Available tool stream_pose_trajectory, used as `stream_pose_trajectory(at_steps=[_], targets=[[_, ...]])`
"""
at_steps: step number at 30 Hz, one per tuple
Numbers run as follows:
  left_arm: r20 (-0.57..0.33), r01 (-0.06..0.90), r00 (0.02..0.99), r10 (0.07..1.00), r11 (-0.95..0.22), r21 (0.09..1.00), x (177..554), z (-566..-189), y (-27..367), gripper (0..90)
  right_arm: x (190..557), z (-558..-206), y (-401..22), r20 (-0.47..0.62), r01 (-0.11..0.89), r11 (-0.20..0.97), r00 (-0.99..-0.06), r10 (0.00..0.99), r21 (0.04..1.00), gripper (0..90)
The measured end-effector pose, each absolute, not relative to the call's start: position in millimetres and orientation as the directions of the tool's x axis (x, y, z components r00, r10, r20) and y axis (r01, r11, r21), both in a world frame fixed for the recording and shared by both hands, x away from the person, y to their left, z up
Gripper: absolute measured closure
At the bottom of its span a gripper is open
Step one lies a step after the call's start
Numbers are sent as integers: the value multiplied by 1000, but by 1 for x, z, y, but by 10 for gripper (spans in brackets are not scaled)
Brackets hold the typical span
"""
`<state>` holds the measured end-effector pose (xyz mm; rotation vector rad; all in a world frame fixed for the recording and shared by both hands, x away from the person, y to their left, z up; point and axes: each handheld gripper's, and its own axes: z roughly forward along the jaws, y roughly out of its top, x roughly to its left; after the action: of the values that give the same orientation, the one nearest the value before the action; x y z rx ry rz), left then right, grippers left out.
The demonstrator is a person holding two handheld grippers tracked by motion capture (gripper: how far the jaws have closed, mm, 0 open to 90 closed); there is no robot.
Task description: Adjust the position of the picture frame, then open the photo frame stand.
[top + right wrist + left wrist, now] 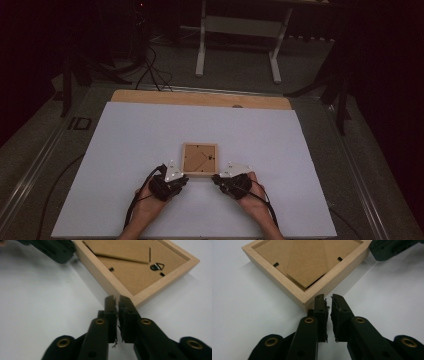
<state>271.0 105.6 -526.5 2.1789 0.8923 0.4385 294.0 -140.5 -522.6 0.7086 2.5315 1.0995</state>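
Two bare forearms enter from the bottom edge of the high view, each hand wrapped around one black two-jaw gripper with a grey three-cornered plate on top and a black cable trailing back along the wrist. Between them, just beyond their tips, lies one small square picture frame of pale wood (199, 159), face down on a large white sheet (125, 150) that covers most of a light wooden tabletop (200, 98); its brown fibreboard back faces up, with a folded stand panel crossing it and one small metal hanging loop near one corner. One left gripper (183, 178) sits at the frame's near left corner and one right gripper (216, 178) at its near right corner, so the pair flank the frame's near edge. In the left gripper view, the two black jaws (329, 305) stand almost together with a thin slit of daylight between their worn pads, nothing held in that slit, and their tips right at the frame's wooden corner (308, 298); whether they touch it I cannot tell. In the right gripper view, the two jaws (117, 302) show the same narrow, bare gap, their tips just at the frame's rail (140, 298). Each gripper view also catches the other gripper's dark body in an upper corner, beside the frame. Beyond the table, on the grey floor, stand two white legs of another table's stand (201, 45).
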Motion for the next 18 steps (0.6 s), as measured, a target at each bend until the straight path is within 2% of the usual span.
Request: stream_pose_trajectory(at_steps=[10,12,18], targets=[[-28,465,692,721,-416,781,270,-520,113,724,293,-514,-147,-53,309,541,-832,552,782,727],[-33,463,690,723,-406,788,271,-519,114,685,294,-514,-148,-56,312,530,-821,568,789,715],[-57,467,676,735,-368,804,270,-515,119,638,298,-515,-150,-46,333,501,-797,603,799,741]])
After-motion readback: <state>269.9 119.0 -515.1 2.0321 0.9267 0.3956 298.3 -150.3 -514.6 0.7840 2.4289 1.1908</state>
